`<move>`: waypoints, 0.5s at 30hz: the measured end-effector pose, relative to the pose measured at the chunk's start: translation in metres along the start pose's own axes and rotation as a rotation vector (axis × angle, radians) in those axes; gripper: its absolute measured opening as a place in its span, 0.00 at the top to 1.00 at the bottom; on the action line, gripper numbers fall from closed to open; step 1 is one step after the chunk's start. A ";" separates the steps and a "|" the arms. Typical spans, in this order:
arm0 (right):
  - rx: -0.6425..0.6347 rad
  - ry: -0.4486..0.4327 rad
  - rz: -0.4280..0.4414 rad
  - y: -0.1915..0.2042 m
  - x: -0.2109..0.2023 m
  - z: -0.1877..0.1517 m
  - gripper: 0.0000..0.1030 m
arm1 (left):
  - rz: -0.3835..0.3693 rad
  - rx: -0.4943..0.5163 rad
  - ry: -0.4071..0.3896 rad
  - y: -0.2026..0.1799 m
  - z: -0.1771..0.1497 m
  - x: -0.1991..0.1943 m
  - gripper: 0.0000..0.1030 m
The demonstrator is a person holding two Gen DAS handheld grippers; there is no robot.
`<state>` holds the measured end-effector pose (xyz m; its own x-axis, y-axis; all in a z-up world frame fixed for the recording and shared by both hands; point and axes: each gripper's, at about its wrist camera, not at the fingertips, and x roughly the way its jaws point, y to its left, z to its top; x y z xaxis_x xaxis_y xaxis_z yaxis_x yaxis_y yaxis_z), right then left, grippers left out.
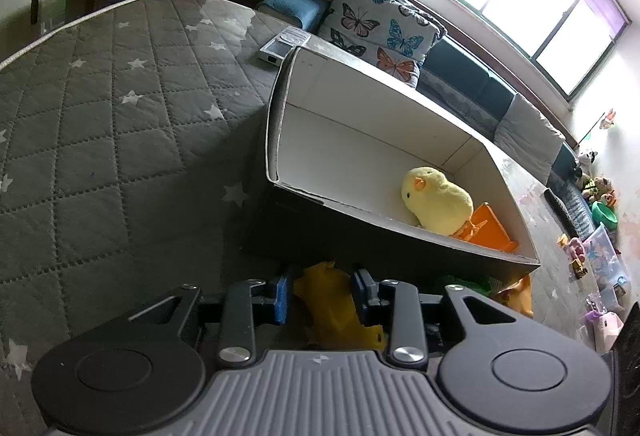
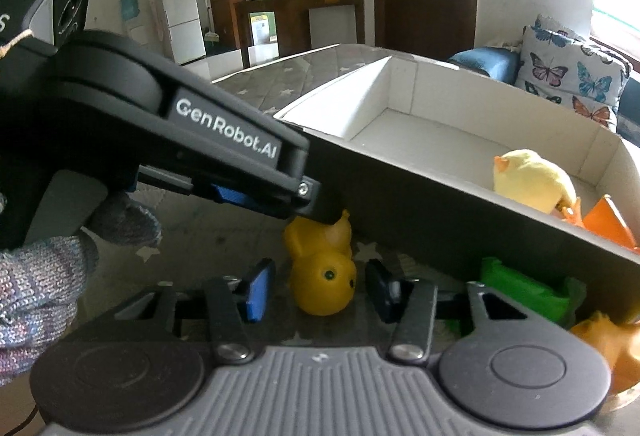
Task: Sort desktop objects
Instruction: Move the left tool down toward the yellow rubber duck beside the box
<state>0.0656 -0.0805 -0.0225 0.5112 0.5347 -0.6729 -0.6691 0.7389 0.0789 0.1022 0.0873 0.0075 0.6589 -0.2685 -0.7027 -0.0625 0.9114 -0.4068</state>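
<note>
A yellow rubber duck (image 1: 336, 304) (image 2: 322, 272) lies on the grey quilt beside the box. My left gripper (image 1: 322, 290) is closed on the duck's tail end, blue pads against both sides; it shows in the right wrist view as the black arm (image 2: 224, 148) reaching down onto the duck. My right gripper (image 2: 320, 290) is open, its fingers either side of the duck's head with gaps. The white-lined cardboard box (image 1: 360, 132) (image 2: 420, 104) holds a yellow plush chick (image 1: 436, 200) (image 2: 532, 180) and an orange toy (image 1: 490, 228) (image 2: 608, 224).
A green toy (image 2: 528, 292) and an orange toy (image 2: 612, 340) lie by the box's near wall. A butterfly pillow (image 1: 380, 28) and a small white device (image 1: 284, 44) sit behind the box. Toys clutter the far right (image 1: 596, 252). The quilt (image 1: 120, 116) stretches left.
</note>
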 end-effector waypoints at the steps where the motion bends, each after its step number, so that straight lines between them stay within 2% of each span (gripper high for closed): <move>1: 0.000 0.004 0.000 0.000 0.002 0.000 0.59 | 0.000 -0.004 0.003 0.000 0.000 0.000 0.65; 5: -0.007 0.007 -0.014 0.003 0.006 -0.001 0.66 | -0.008 -0.019 0.010 0.002 0.000 0.003 0.65; 15: 0.006 0.007 -0.007 0.001 0.005 -0.003 0.67 | -0.009 -0.024 0.032 -0.002 -0.004 0.005 0.63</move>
<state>0.0660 -0.0780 -0.0284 0.5120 0.5266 -0.6787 -0.6624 0.7450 0.0784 0.1027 0.0831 0.0020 0.6350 -0.2871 -0.7172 -0.0749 0.9011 -0.4271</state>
